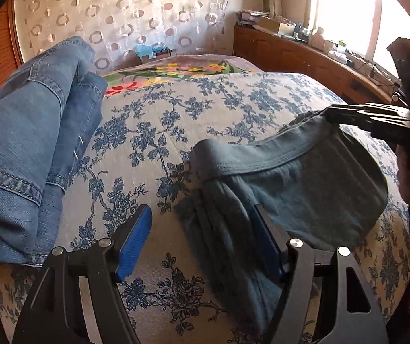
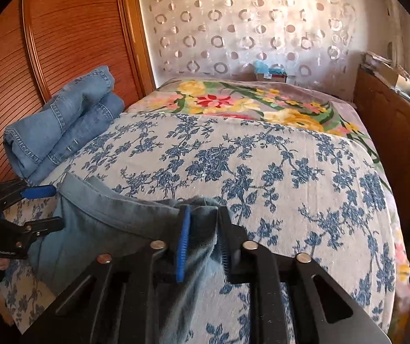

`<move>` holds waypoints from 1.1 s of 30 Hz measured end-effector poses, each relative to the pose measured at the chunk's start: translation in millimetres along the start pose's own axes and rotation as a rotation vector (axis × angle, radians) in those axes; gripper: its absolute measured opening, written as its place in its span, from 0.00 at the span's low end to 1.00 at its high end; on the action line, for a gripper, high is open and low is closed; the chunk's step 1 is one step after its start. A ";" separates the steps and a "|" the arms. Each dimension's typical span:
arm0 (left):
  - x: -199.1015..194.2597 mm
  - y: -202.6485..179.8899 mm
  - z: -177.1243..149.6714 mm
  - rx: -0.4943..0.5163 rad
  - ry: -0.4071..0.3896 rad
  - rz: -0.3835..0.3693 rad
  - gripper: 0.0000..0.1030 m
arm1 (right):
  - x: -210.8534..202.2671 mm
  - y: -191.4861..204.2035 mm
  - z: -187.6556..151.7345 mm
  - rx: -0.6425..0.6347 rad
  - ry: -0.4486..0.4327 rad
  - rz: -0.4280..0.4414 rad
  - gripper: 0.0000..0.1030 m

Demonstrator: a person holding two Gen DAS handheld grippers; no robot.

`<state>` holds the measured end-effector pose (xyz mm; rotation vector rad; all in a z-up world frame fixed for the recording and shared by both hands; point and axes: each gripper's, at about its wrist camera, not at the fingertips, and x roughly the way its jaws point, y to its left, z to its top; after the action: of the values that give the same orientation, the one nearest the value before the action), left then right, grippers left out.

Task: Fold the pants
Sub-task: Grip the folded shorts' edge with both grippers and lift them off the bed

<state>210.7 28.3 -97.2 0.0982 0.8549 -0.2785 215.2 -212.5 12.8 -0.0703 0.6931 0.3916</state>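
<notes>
Grey-blue pants (image 1: 305, 189) lie bunched on the floral bedspread (image 1: 176, 120). My left gripper (image 1: 199, 229) is open, its right blue pad against the pants' left fold and the other over bare bedspread. My right gripper (image 2: 202, 238) is shut on the pants' waistband edge (image 2: 202, 215) and lifts it slightly. In the left wrist view the right gripper (image 1: 331, 114) shows at the right, pinching the waistband. In the right wrist view the open left gripper (image 2: 58, 209) shows at the left edge, beside the pants (image 2: 104, 229).
Folded blue jeans (image 1: 27, 143) lie at the bed's left side, also in the right wrist view (image 2: 61, 126). A flowered blanket (image 2: 248, 100) covers the far end. A wooden wardrobe (image 2: 61, 28) stands on the left, and a cluttered wooden cabinet (image 1: 305, 54) on the right.
</notes>
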 end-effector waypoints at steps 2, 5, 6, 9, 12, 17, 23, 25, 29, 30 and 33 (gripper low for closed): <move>2.6 0.1 -1.3 0.000 0.004 0.001 0.69 | -3.9 0.2 -2.5 -0.006 0.001 0.011 0.42; 5.9 1.1 -1.0 -0.008 0.020 -0.005 0.69 | -1.8 0.4 -6.7 -0.019 0.022 0.015 0.48; 6.7 1.7 -0.9 -0.012 0.023 -0.008 0.69 | 0.2 0.3 -8.0 -0.023 0.031 0.013 0.48; 8.1 3.4 -0.8 -0.024 0.030 -0.016 0.73 | 7.6 -1.4 -10.8 -0.028 0.053 0.013 0.51; 9.3 2.7 -0.3 -0.024 0.033 -0.009 0.75 | 15.6 -3.6 -14.5 -0.026 0.073 0.019 0.57; 9.6 2.3 -0.1 -0.023 0.034 -0.008 0.76 | 21.0 -11.3 -15.5 0.018 0.089 0.036 0.67; 9.3 1.8 -0.7 -0.025 0.036 -0.009 0.76 | 23.4 -9.8 -14.1 0.007 0.094 0.027 0.68; 10.1 2.0 2.0 -0.025 0.052 -0.010 0.76 | 23.3 -9.8 -14.1 0.011 0.092 0.035 0.68; 10.1 11.8 8.7 -0.088 0.082 -0.056 0.76 | 22.7 -11.9 -13.8 0.004 0.107 0.045 0.68; 10.4 15.0 9.9 -0.113 0.082 -0.068 0.75 | 23.3 -13.4 -12.4 0.012 0.114 0.053 0.68; 11.9 20.4 15.2 -0.166 0.087 -0.098 0.61 | 26.3 -17.8 -6.7 0.029 0.130 0.075 0.68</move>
<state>235.0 42.5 -96.7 -0.0872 0.9677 -0.2950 236.2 -221.7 -10.2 -0.0422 0.8316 0.4515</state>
